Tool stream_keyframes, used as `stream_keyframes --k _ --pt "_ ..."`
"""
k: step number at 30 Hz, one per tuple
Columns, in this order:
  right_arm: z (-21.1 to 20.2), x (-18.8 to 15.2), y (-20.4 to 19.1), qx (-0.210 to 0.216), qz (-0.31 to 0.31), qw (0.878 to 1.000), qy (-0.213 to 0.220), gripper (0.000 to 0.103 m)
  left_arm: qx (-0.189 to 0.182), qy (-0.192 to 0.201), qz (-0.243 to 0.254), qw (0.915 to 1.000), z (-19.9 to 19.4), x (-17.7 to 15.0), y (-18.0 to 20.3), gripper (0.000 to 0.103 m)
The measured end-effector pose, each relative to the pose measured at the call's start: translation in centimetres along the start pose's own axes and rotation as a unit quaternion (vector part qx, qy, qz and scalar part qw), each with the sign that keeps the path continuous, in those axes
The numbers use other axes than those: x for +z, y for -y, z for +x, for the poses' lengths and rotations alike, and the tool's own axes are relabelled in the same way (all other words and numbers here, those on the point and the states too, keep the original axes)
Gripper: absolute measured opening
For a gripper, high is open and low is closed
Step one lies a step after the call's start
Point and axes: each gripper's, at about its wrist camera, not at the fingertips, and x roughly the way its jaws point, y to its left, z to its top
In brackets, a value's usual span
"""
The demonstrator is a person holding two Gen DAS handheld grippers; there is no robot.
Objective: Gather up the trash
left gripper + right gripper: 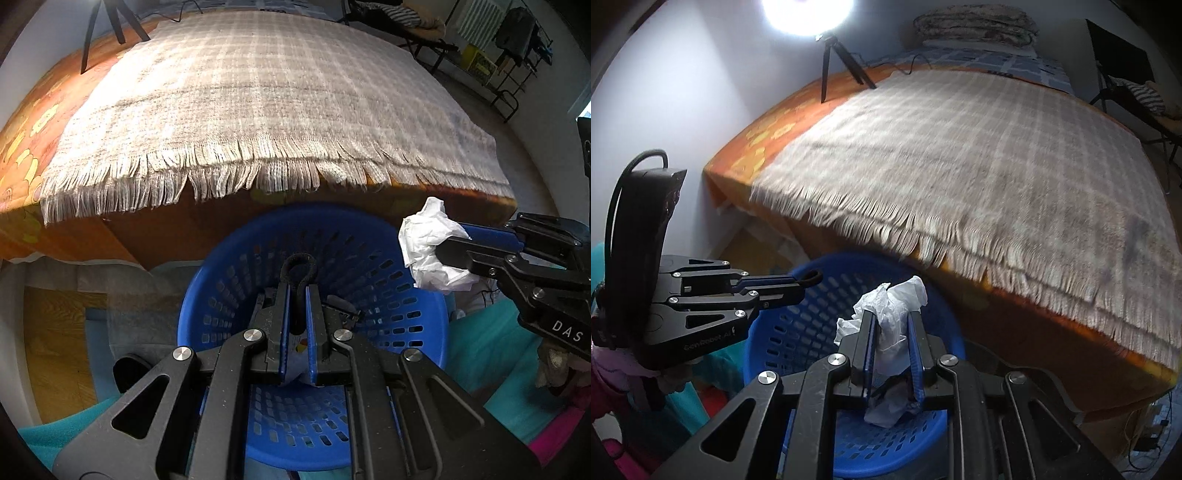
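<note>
Through the left wrist camera I have the left gripper (297,291) pointing down over the round blue plastic basket with slotted walls (388,288), its jaws pressed together on a small black looped band (299,267); the loop sticks out past the fingertips, above the basket's interior. The right gripper (448,245) comes in from the right edge, clamped on a crumpled white paper wad (424,243) that hangs at the basket's right rim.

From the right wrist camera, my right gripper's blue pads (872,343) squeeze that wad, which bulges above and below the fingers over the basket. Something dark lies in the basket bottom under it, but I cannot make out what.

Beyond the basket stands the bed, orange flowered sheet (768,129) under a grey checked fringed blanket (979,155) whose fringe hangs near the basket's far rim. A black tripod (836,62) stands on the bed's far side beneath a bright lamp (807,13).
</note>
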Motion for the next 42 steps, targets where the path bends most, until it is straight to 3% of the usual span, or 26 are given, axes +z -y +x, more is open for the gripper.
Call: stream_keyframes --k 10,14,19,21,23,25,33,42 --pt "1.3 -0.5 0.1 0.007 0.004 1.0 -0.019 0.022 0.009 -0.014 -0.005 0.9999 1.5 -1.1 -0.8 0.008" --pt "1.8 -0.7 0.3 0.008 0.008 1.0 -0.027 0.027 0.019 -0.016 -0.011 0.9996 2.2 -1.3 -1.1 0.035" --pt "2.2 -0.9 0.7 0.003 0.015 0.999 -0.036 0.049 0.025 -0.019 -0.012 0.9994 2.8 -1.7 -1.7 0.035" --pt "2.3 -0.9 0.9 0.003 0.019 0.999 -0.038 0.05 0.027 -0.021 -0.013 0.9993 3.0 -1.7 -1.9 0.037" --pt "2.5 -0.9 1.1 -0.001 0.021 0.999 -0.041 0.056 0.03 -0.018 -0.014 0.9993 3.1 -1.7 -2.0 0.052" --pt "2.4 -1.0 1.2 -0.006 0.024 0.999 -0.043 0.066 0.034 -0.014 -0.015 0.9992 2.9 -1.3 -1.9 0.056" --pt "2.2 -1.0 1.4 -0.029 0.031 0.998 -0.047 0.087 0.044 -0.014 -0.025 0.9986 2.5 -0.4 -2.2 0.058" --pt "1.5 -0.7 2.1 -0.057 0.046 0.996 -0.041 0.091 0.048 -0.014 -0.026 0.9984 2.3 -0.2 -1.9 0.058"
